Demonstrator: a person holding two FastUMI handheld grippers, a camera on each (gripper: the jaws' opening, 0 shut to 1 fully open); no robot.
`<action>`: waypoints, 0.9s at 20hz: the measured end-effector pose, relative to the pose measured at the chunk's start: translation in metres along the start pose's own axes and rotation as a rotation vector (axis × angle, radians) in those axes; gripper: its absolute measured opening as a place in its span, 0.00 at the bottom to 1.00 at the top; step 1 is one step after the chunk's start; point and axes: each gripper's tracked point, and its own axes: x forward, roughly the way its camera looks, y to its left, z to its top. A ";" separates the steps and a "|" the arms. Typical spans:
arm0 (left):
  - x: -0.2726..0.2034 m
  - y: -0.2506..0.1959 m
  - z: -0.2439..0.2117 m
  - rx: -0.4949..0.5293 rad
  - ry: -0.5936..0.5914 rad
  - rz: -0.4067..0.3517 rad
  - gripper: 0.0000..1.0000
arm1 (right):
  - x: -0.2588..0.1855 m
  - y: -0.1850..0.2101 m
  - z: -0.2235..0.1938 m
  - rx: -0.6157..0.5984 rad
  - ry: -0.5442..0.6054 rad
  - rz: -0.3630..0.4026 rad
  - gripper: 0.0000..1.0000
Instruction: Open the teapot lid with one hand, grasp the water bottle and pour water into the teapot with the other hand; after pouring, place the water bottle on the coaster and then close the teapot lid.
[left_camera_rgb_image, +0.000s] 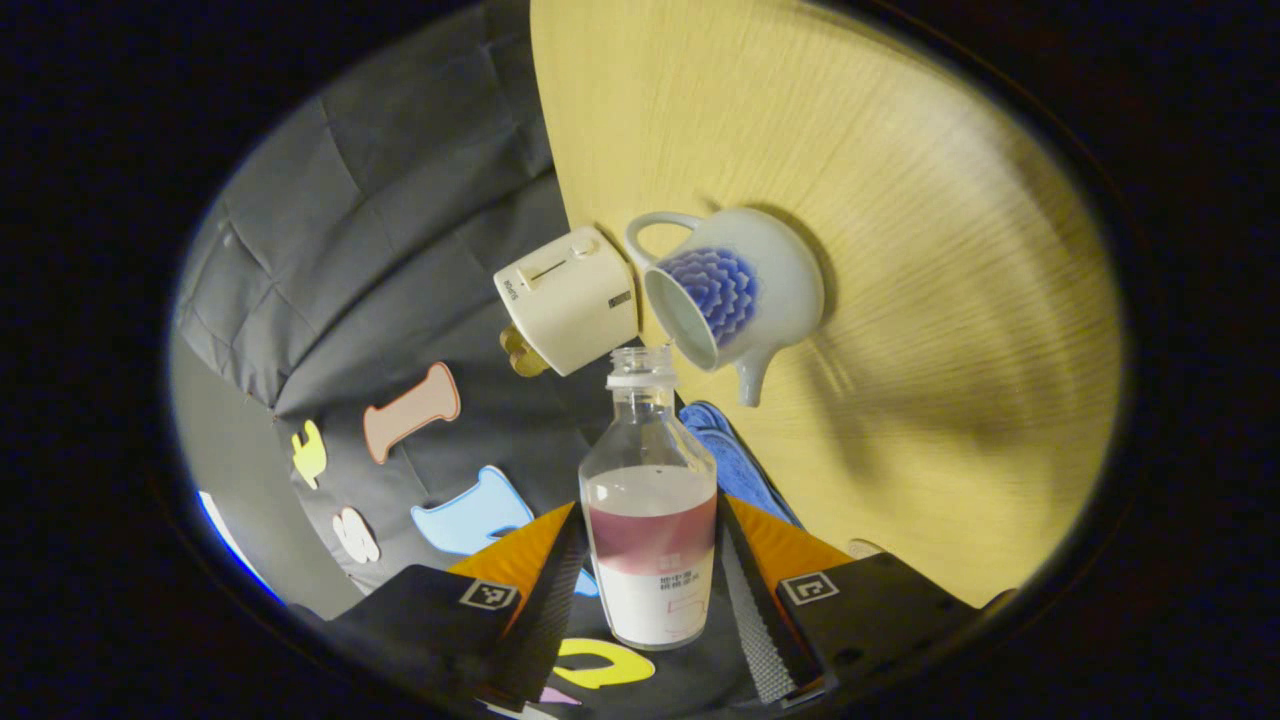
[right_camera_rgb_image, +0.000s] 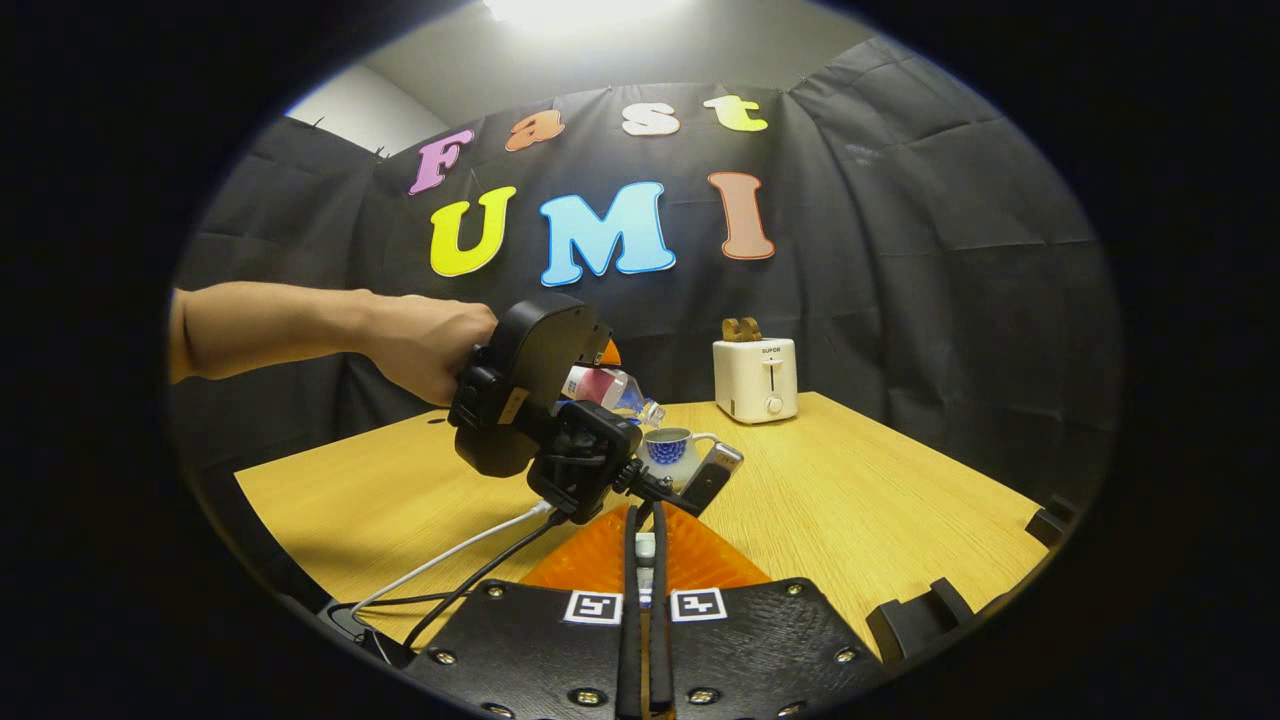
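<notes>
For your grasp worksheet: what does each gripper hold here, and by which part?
The left gripper holds the water bottle by its labelled lower body. The right gripper pinches something small; what it is cannot be told.

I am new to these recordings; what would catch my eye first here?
A clear bottle, held between the left gripper's fingers, tilts toward the open white teapot with a blue flower on the wooden table. Behind the teapot, near the table's far edge, stands a cream toaster.

Cream toaster stands upright at the far edge of the wooden table, right of centre, with toast sticking out of its top slot. White and black cables trail across the table's near left.
</notes>
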 end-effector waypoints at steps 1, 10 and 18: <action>0.000 -0.002 0.001 -0.027 -0.007 -0.003 0.87 | 0.000 0.000 -0.001 0.002 0.003 0.002 0.04; -0.005 -0.027 0.008 -0.230 -0.051 -0.038 0.87 | -0.005 0.003 0.011 0.005 -0.038 0.003 0.04; -0.017 -0.032 0.002 -0.564 -0.095 -0.013 0.87 | -0.025 0.000 0.057 0.050 -0.154 0.005 0.04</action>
